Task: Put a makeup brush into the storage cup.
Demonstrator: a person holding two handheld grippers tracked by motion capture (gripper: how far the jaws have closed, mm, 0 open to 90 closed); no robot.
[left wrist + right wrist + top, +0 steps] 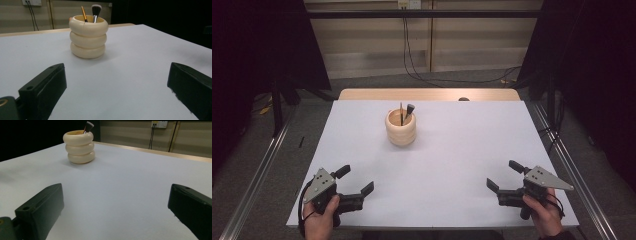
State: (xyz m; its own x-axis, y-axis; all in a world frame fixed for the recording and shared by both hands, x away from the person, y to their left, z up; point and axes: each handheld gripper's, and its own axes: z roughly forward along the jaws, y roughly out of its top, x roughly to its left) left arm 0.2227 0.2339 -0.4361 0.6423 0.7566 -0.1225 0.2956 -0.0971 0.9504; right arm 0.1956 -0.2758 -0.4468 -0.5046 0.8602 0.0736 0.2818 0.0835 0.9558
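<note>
A cream holder (401,128) made of three stacked rings stands upright on the white table top (452,150), a little left of centre and towards the far side. Two brushes stand in it: a thin one with a gold handle (84,14) and a makeup brush with a dark, pale-tipped head (96,10). The holder (88,36) lies ahead of the left gripper (357,181), which rests open near the front left corner. At the front right, my right gripper (504,175) is open too, with the holder (78,146) far off to its upper left. Nothing sits between either pair of jaws.
A wooden strip (427,94) runs along the table's far edge, with a small dark object (464,99) on it. Metal rails (572,170) flank the table on both sides. Cables (412,60) hang down the back wall from a socket.
</note>
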